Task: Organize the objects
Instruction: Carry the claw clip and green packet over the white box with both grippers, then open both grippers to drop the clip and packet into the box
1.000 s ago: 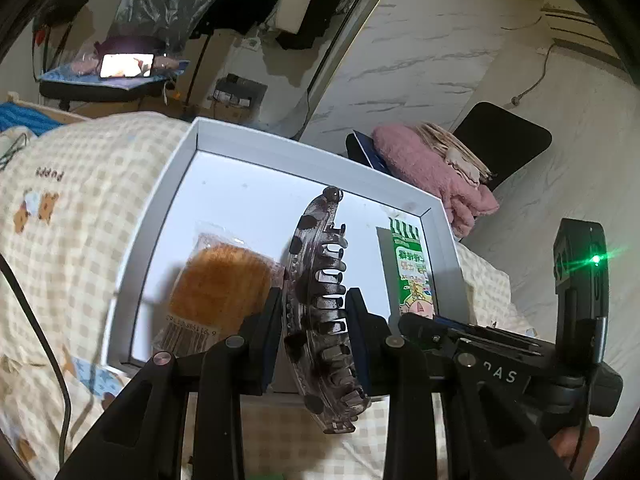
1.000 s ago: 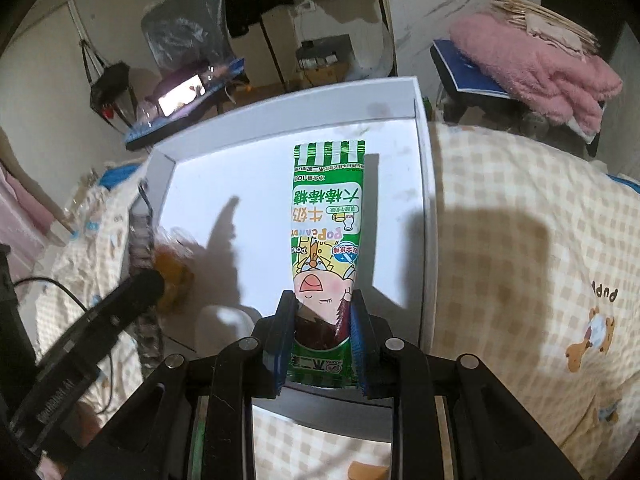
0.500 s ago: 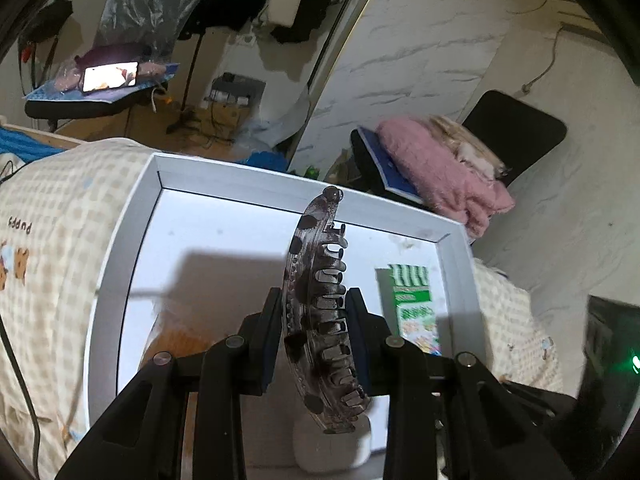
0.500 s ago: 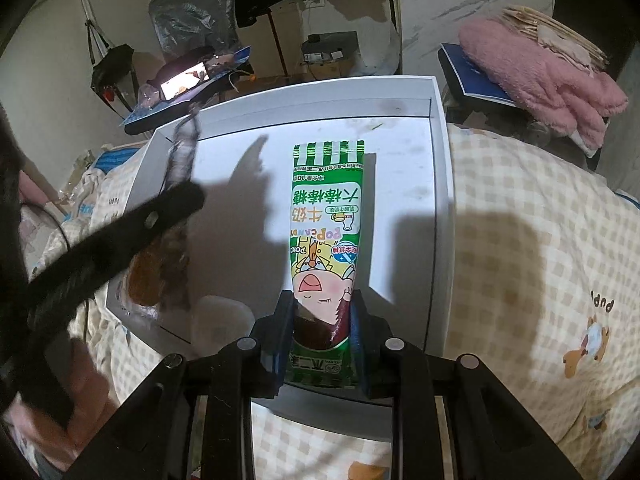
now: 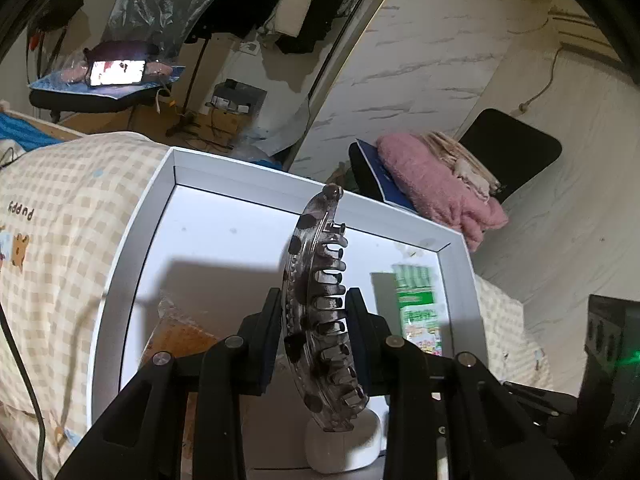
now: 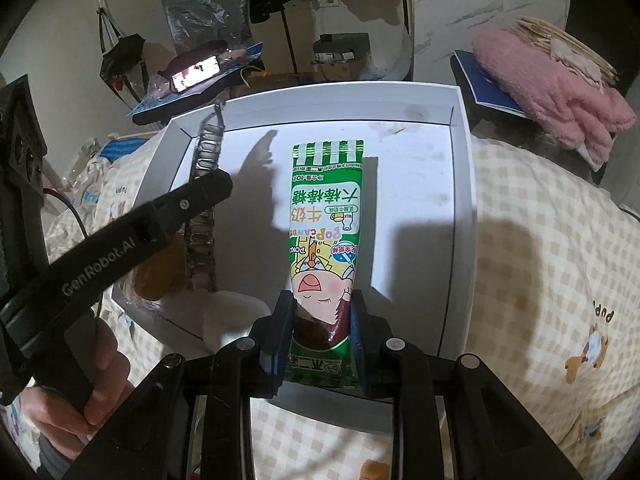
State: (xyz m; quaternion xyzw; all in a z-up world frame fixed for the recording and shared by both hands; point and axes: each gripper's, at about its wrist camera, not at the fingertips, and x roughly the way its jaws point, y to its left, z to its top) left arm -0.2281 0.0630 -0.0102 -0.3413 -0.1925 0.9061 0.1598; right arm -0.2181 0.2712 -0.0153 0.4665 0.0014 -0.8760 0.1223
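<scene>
If the left gripper lets go early | clamped hair clip may miss the tray | right gripper probably pinches candy bag

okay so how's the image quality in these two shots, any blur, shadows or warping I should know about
Left wrist view: fisheye bends the white tray rim, dark vignette corners, candy packet motion-blurred, hair clip sharp. Right wrist view: hard shadows fall across the tray floor, candy packet crisp, left gripper slightly soft.
</scene>
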